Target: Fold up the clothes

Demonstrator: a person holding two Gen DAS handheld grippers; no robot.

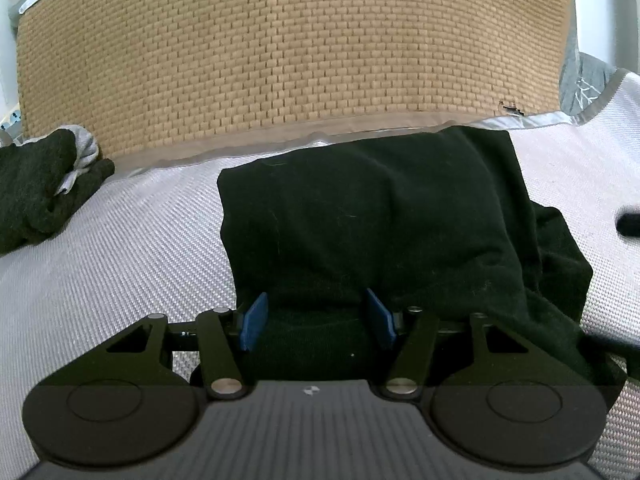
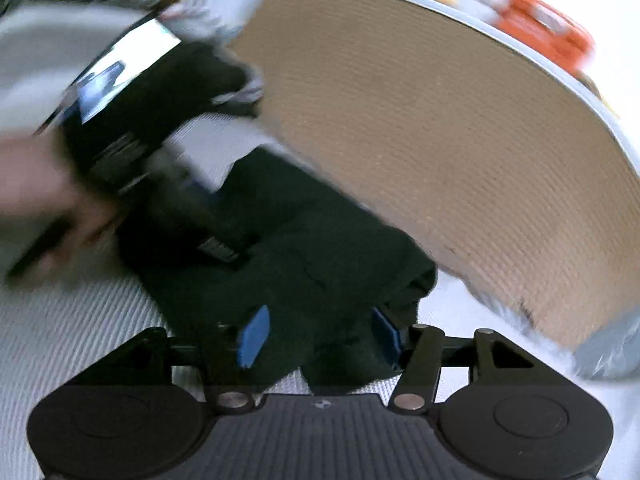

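My left gripper (image 1: pixel 316 320): blue pads set about half apart astride the near edge of the folded black garment (image 1: pixel 376 216), cloth between them, grip not certain. My right gripper (image 2: pixel 318 334): pads parted over the garment's corner, picture blurred. Garment lies on white woven bedding (image 1: pixel 120 248) against the tan woven headboard (image 1: pixel 288 56); another dark bundle (image 1: pixel 44 184) lies well apart at left.

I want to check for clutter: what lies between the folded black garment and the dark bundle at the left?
In the left wrist view, only bare white woven cover lies between the folded black garment and the dark bundle.
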